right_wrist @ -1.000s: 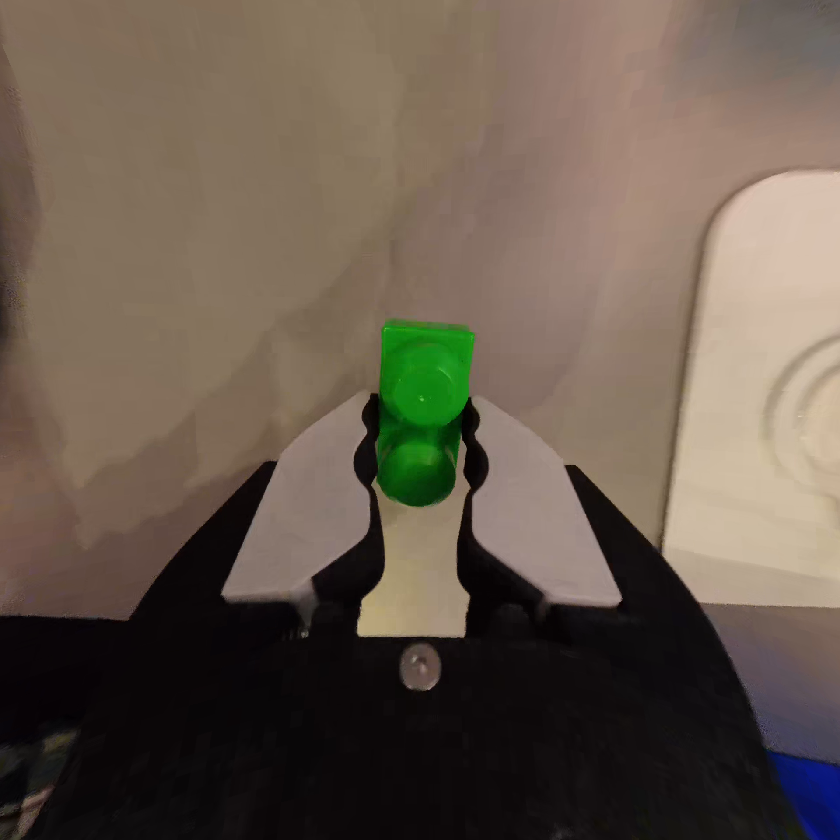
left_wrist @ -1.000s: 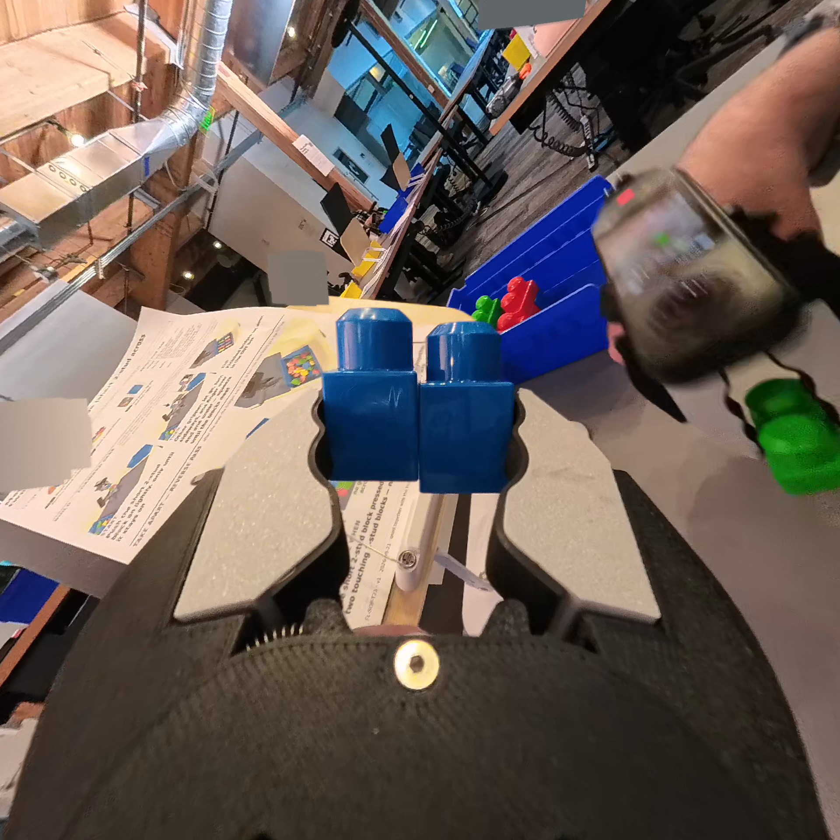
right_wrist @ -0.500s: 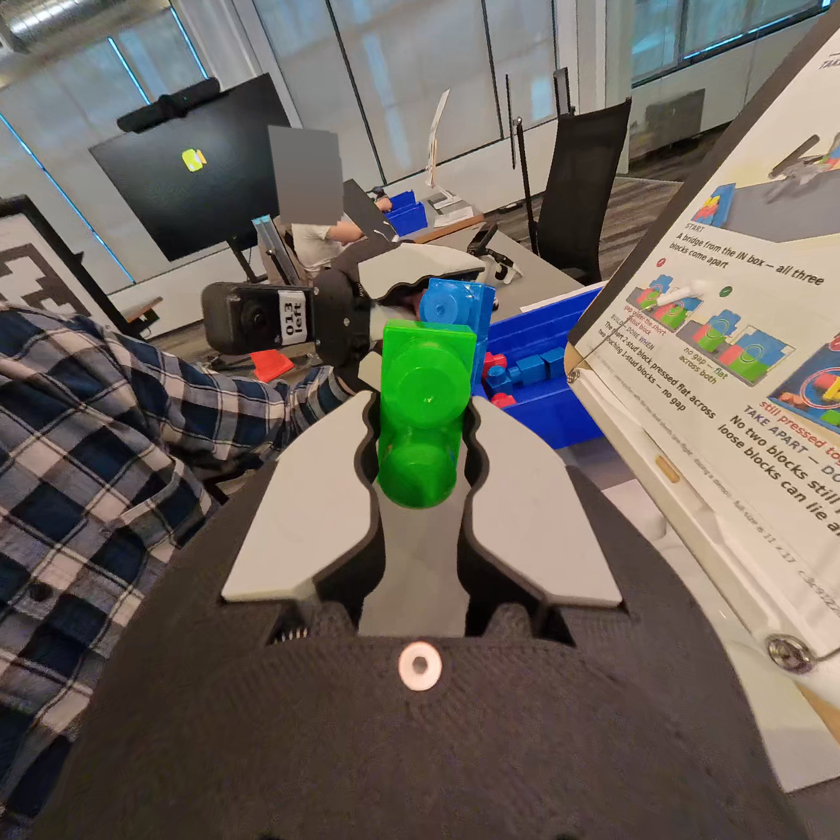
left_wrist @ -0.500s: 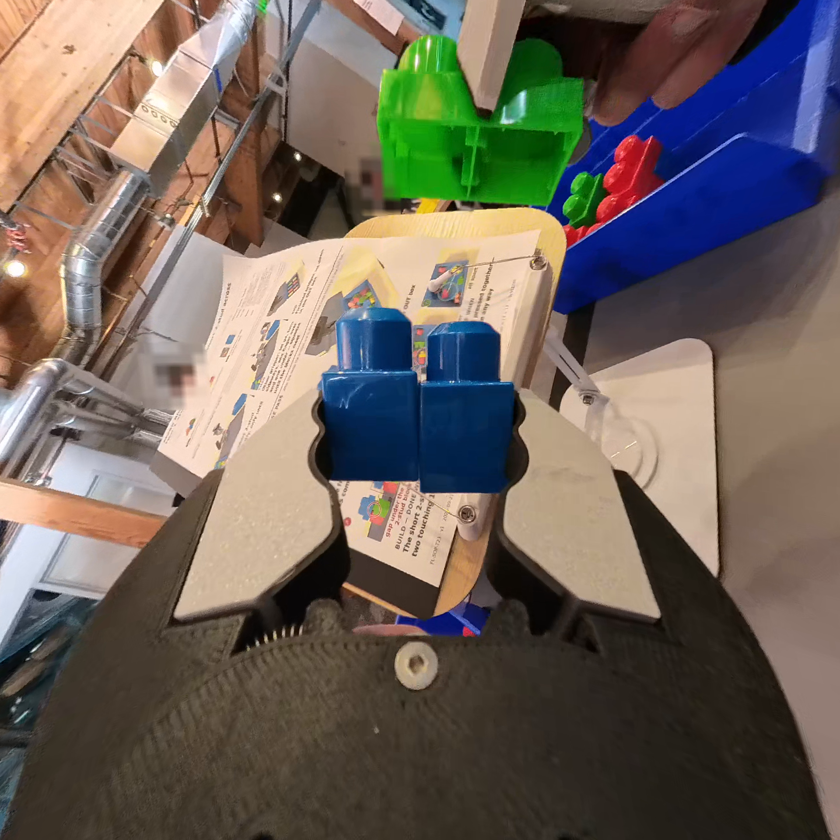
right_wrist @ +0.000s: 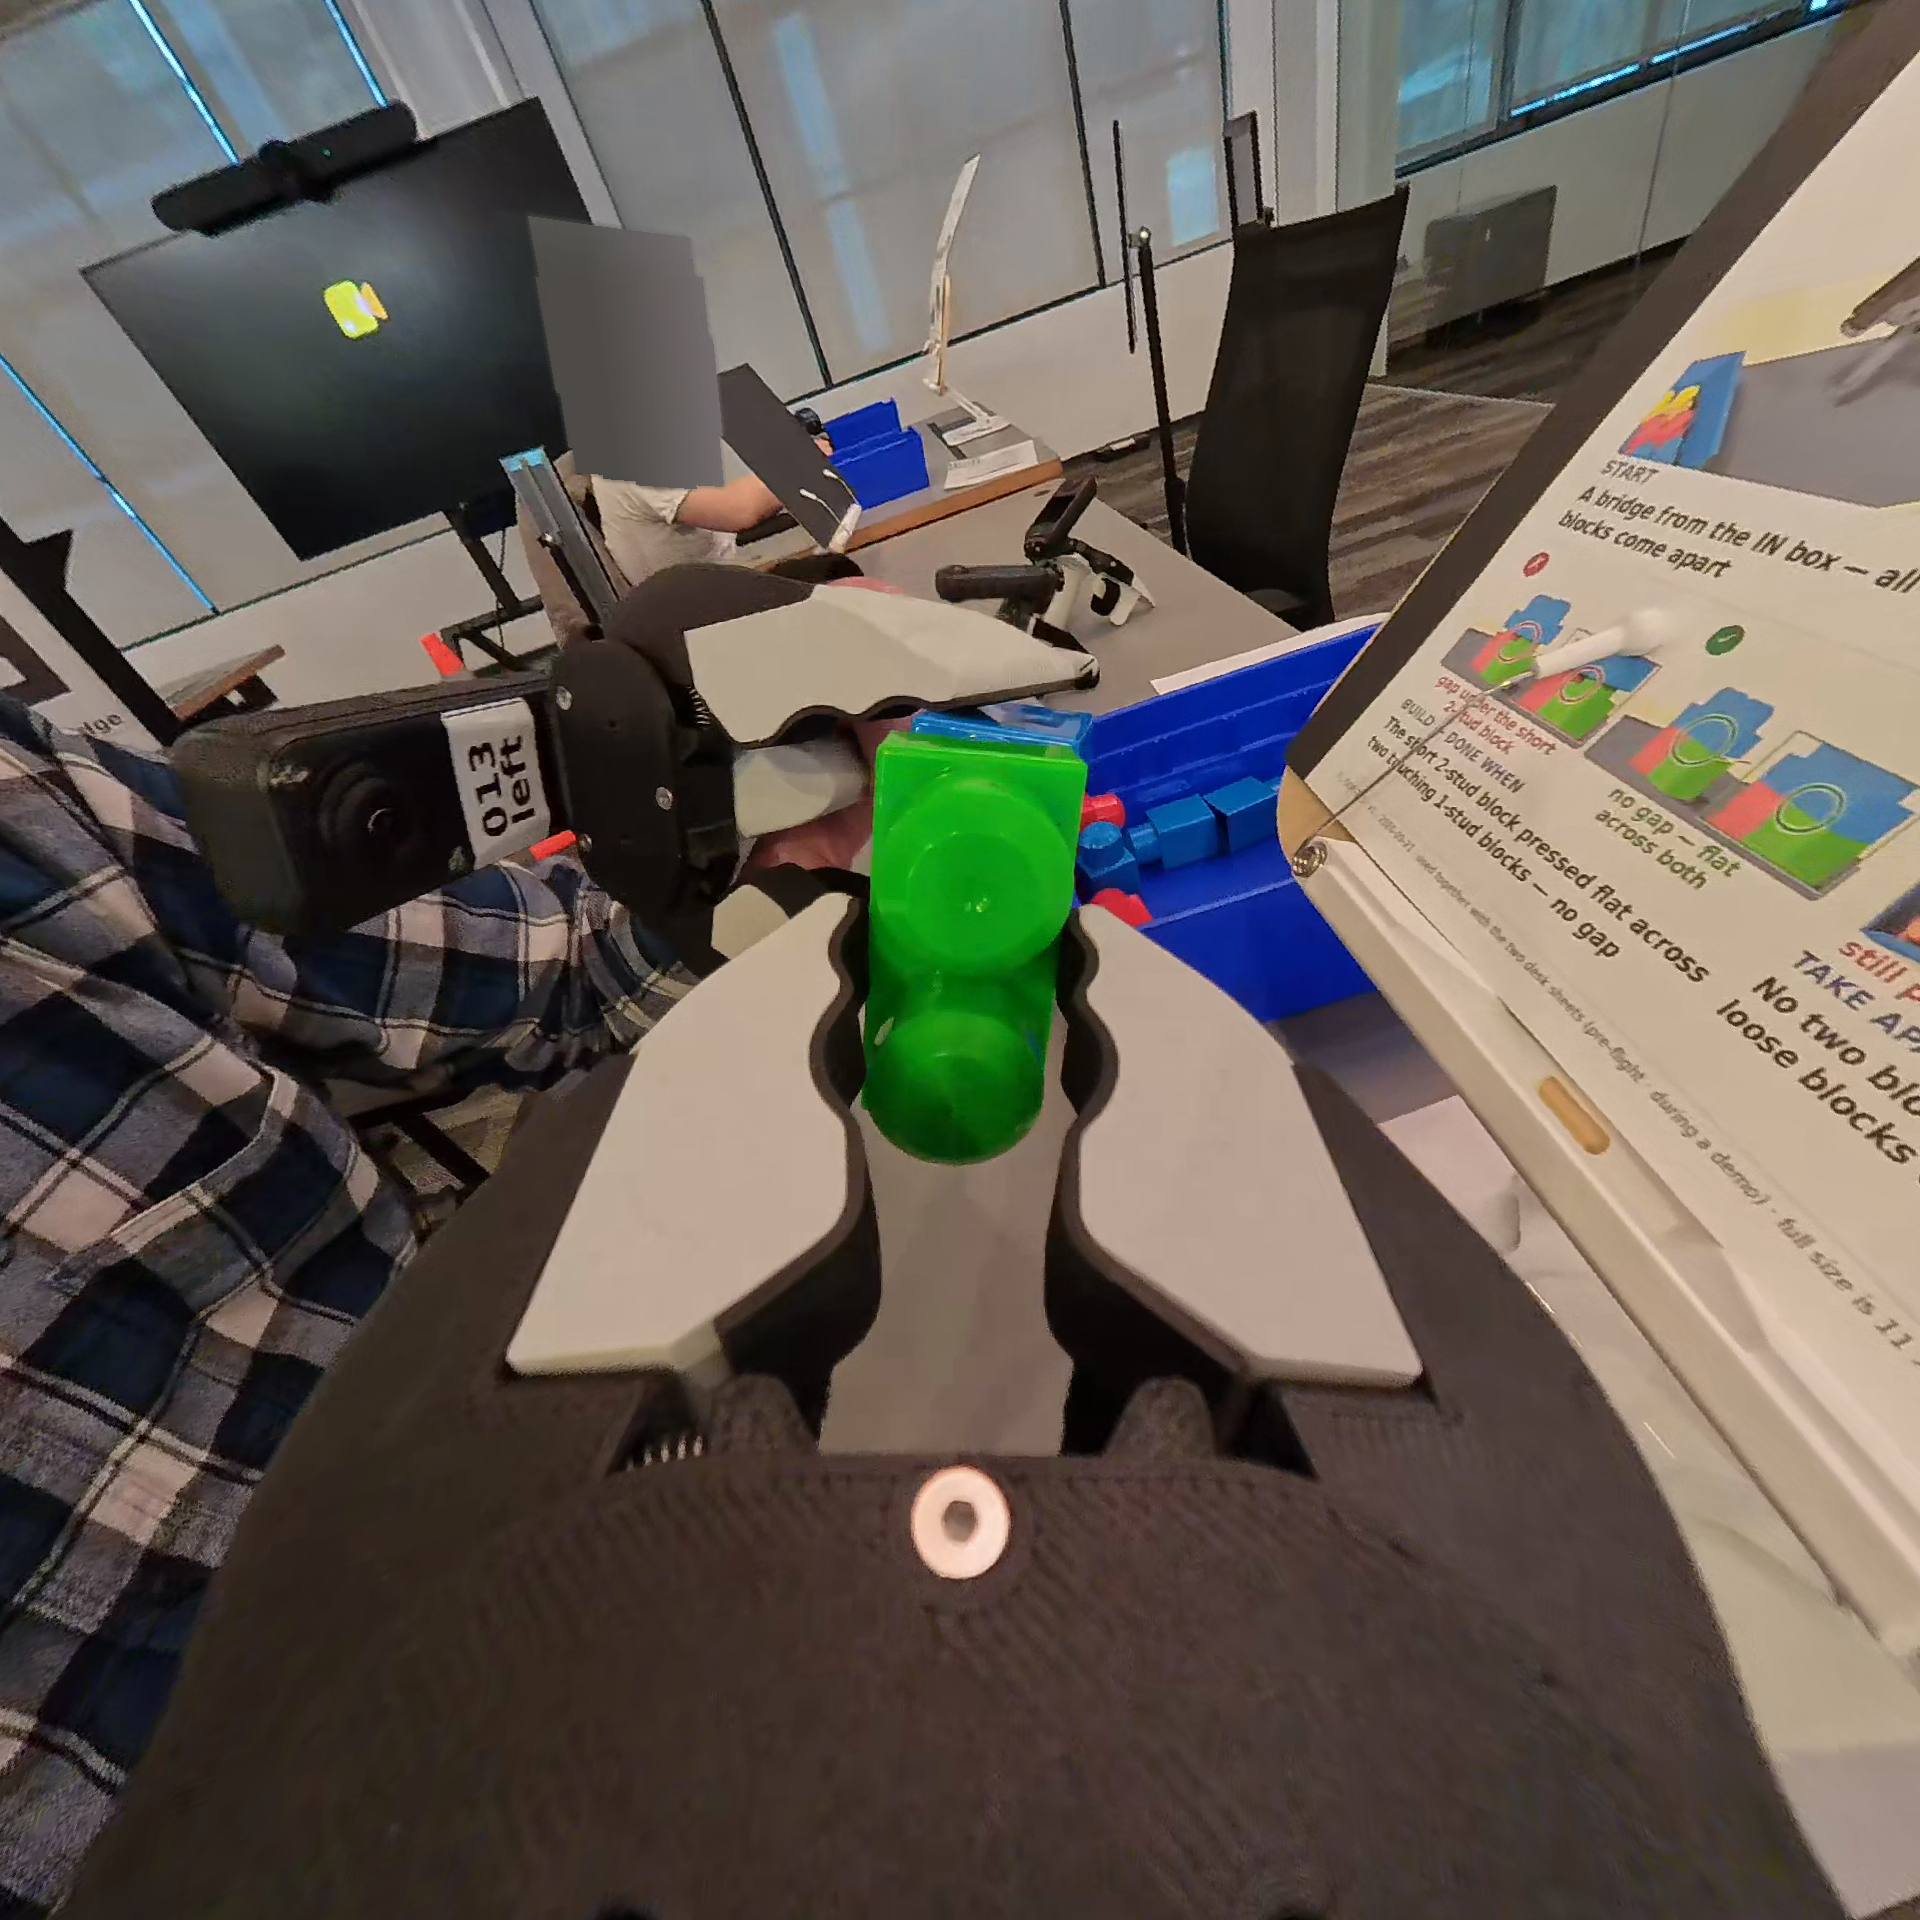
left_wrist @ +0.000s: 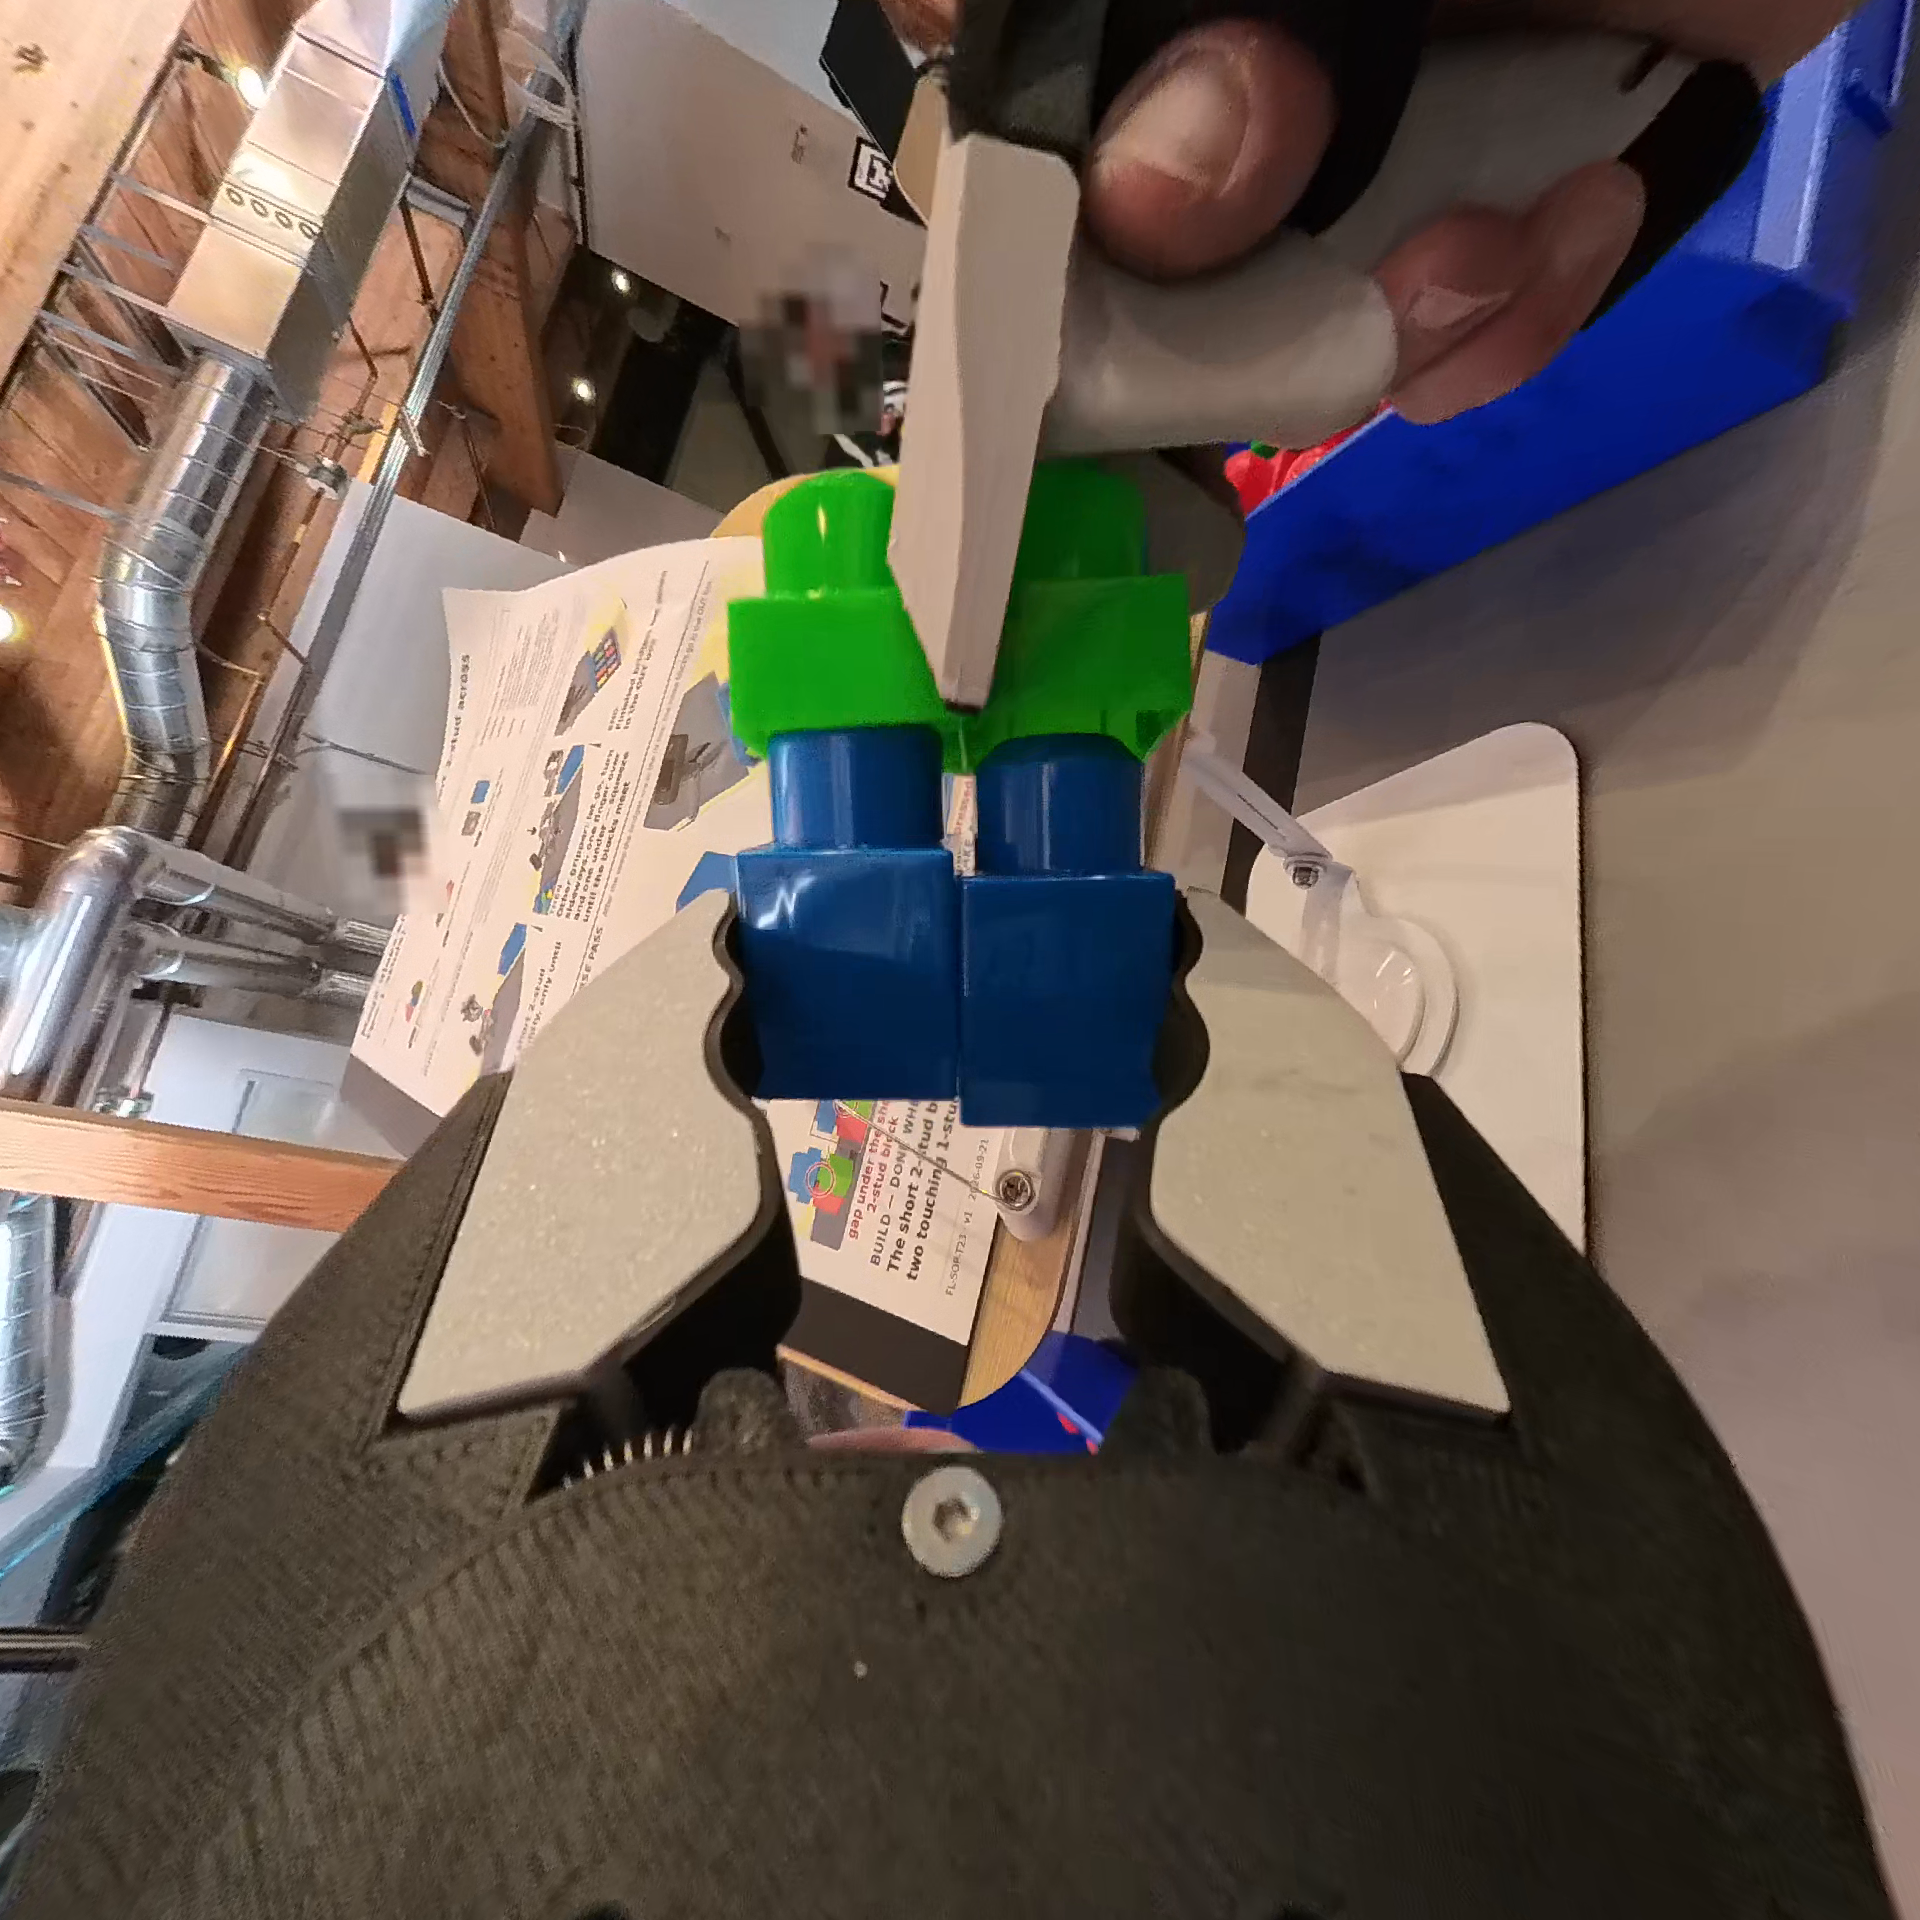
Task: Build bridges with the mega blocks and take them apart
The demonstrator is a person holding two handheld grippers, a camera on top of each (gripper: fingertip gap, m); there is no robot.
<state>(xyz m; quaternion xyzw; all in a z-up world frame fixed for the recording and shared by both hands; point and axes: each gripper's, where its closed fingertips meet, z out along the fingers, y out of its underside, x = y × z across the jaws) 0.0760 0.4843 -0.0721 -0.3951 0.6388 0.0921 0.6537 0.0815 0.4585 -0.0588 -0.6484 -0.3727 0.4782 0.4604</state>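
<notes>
My left claw [left_wrist: 956,997] clamps two light, stiff, glossy blue blocks [left_wrist: 951,997] by their outer walls; my right claw [right_wrist: 961,997] pinches the green block [right_wrist: 971,914] over their studs.

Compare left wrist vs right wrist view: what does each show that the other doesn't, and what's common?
Left wrist only: the two blue blocks face-on, side by side, clamped in the left gripper, with the green block's underside meeting their studs; ceiling ducts; a white base plate.

Right wrist only: the green block stud-side on, pinched in the right gripper; the left gripper's camera body; a plaid sleeve; a dark screen; a black chair.

Both: green block, blue blocks, blue bin, instruction sheet.
</notes>
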